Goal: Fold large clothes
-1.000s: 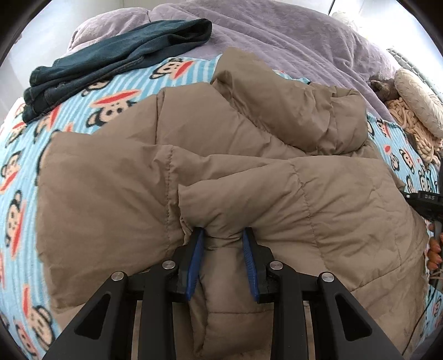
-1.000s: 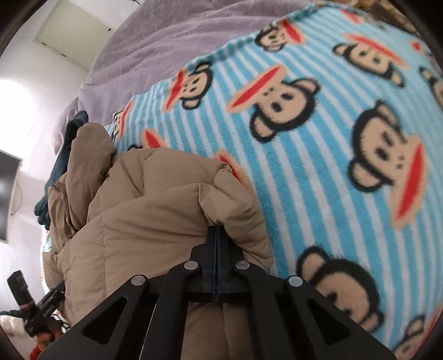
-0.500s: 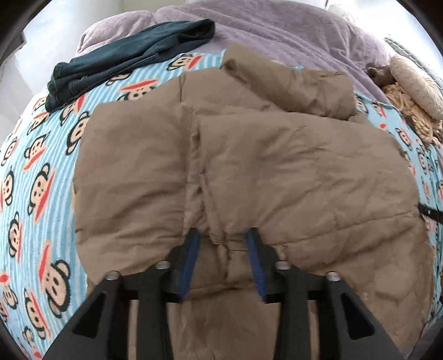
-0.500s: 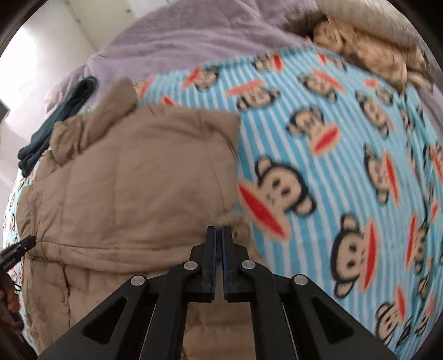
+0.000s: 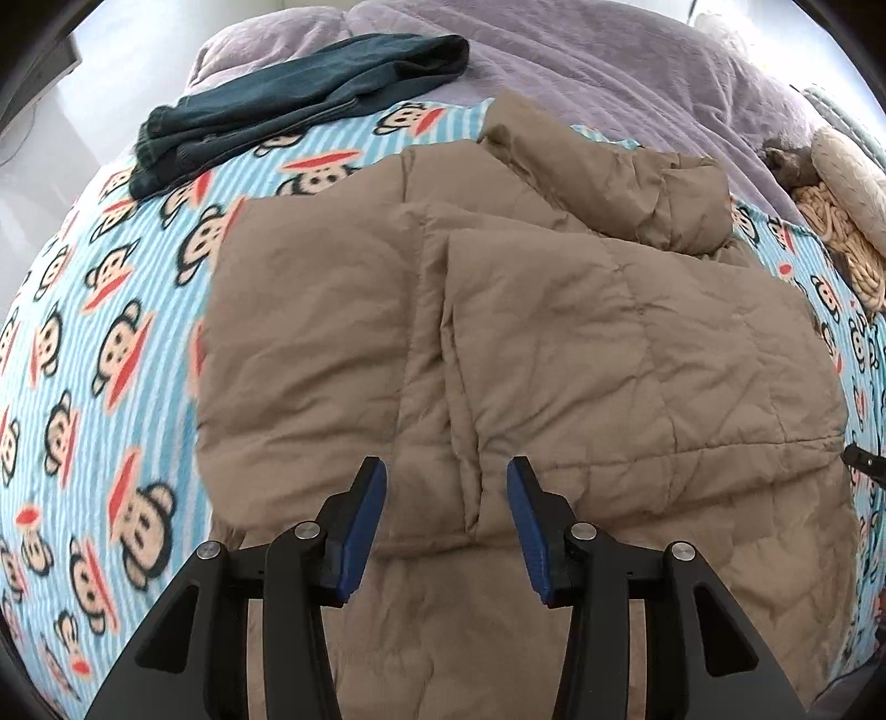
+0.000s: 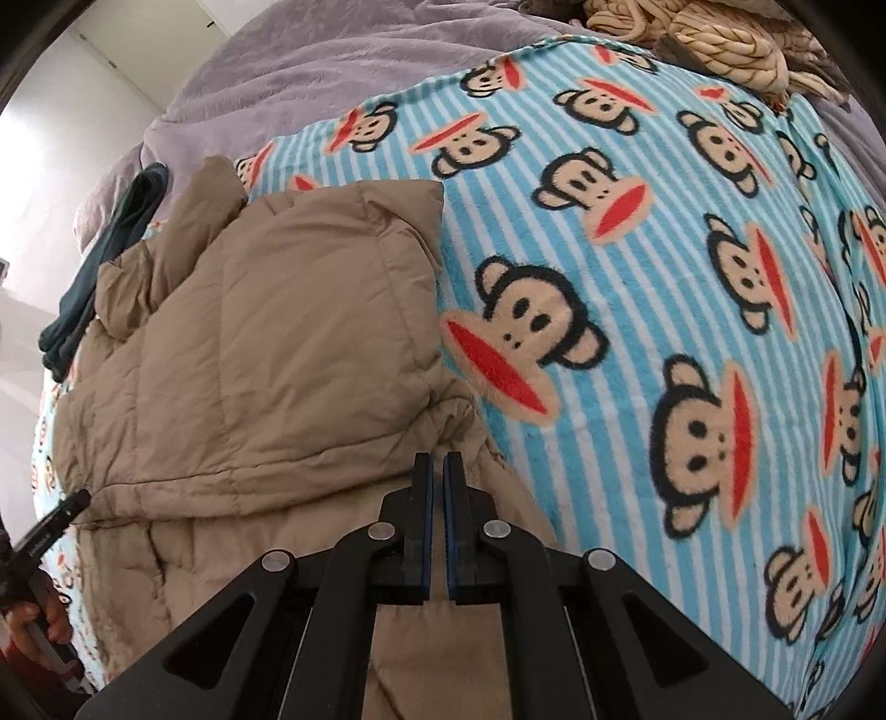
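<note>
- The tan puffer jacket (image 5: 554, 343) fills the centre of the left wrist view, lying folded on the monkey-print blanket (image 5: 111, 343); one quilted panel is laid over the body, its long edge running down the middle of the frame, and the collar is bunched at upper right.
- In the right wrist view the jacket (image 6: 266, 354) takes the left half of the frame, its right edge running down toward lower centre.
- The left gripper (image 5: 446, 498) is spread wide above the jacket's near part, gripping nothing (blue pads well apart).
- The right gripper (image 6: 437, 487) is nearly closed, a thin slit between the pads, by the jacket's right edge; no cloth shows between them.
- Bare blanket (image 6: 664, 288) spreads across the right of that view, and a narrower strip runs down the left of the left wrist view.
- Dark teal trousers (image 5: 288, 105) lie at upper left, apart from the jacket, on a lilac quilt (image 5: 581, 61).
- A chunky knitted throw (image 6: 714, 39) sits at the top right.
</note>
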`<state>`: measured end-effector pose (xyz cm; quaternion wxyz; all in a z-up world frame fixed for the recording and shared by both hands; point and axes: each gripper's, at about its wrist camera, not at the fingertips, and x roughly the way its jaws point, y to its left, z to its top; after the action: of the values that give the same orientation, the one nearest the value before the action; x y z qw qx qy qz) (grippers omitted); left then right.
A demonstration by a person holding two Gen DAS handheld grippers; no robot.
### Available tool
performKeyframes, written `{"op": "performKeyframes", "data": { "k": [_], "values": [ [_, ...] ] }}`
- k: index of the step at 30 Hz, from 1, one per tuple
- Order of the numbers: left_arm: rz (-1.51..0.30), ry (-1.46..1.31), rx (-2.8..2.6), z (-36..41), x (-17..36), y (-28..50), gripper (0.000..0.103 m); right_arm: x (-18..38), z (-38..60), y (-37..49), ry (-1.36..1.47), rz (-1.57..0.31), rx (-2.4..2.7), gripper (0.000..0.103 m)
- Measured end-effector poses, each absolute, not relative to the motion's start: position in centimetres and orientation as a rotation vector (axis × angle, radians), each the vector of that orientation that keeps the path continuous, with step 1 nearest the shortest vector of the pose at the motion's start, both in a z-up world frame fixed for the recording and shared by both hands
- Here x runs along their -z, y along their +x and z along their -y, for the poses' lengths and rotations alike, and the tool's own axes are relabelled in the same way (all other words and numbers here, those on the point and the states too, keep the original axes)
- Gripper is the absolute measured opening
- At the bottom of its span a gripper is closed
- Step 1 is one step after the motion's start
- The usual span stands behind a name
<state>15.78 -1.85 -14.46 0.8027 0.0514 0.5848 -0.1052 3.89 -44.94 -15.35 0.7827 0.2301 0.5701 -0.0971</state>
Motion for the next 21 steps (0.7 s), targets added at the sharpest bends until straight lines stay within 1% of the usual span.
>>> {"op": "performKeyframes", "data": {
  "k": [4,6,7,8,9,13,14,16,17,18,19,20,21],
  "values": [
    [-1.26,0.113,0.206,1.5,13.8,14.9,0.047,14.8,44.3,3.3,0.507,-1.249,0.192,0.005],
    [-1.266,0.116,0.204,1.5,13.6,14.4,0.05,14.6,43.8,3.0,0.51,-1.258,0.183,0.009],
    [-1.269,0.119,0.201,1.4,13.5,14.1,0.068,14.5,43.6,2.8,0.515,-1.264,0.178,0.018],
    [-1.265,0.117,0.199,1.4,13.4,13.9,0.085,14.4,43.4,2.6,0.521,-1.266,0.175,0.031],
    [-1.255,0.111,0.2,1.3,13.1,13.7,0.086,14.2,43.2,2.4,0.526,-1.264,0.171,0.04],
    [-1.253,0.119,0.197,1.2,12.6,12.9,0.086,13.7,42.4,2.1,0.515,-1.269,0.158,0.044],
    [-1.254,0.119,0.195,1.2,12.6,12.8,0.086,13.6,42.2,2.0,0.517,-1.271,0.155,0.046],
    [-1.259,0.114,0.193,1.2,12.4,12.5,0.086,13.3,41.8,1.8,0.511,-1.27,0.151,0.054],
    [-1.26,0.112,0.189,1.2,12.2,12.3,0.09,13.0,41.6,1.8,0.503,-1.266,0.146,0.063],
    [-1.264,0.117,0.18,1.2,12.1,12.1,0.099,12.7,41.3,1.7,0.496,-1.261,0.139,0.073],
    [-1.258,0.122,0.169,1.3,11.9,11.9,0.103,12.5,41.1,1.7,0.489,-1.256,0.131,0.078],
    [-1.255,0.123,0.17,1.4,11.7,11.8,0.103,12.2,40.9,1.7,0.483,-1.248,0.125,0.084],
    [-1.256,0.126,0.175,1.5,11.5,11.6,0.103,11.9,40.6,1.6,0.472,-1.245,0.122,0.085]
  ]
}}
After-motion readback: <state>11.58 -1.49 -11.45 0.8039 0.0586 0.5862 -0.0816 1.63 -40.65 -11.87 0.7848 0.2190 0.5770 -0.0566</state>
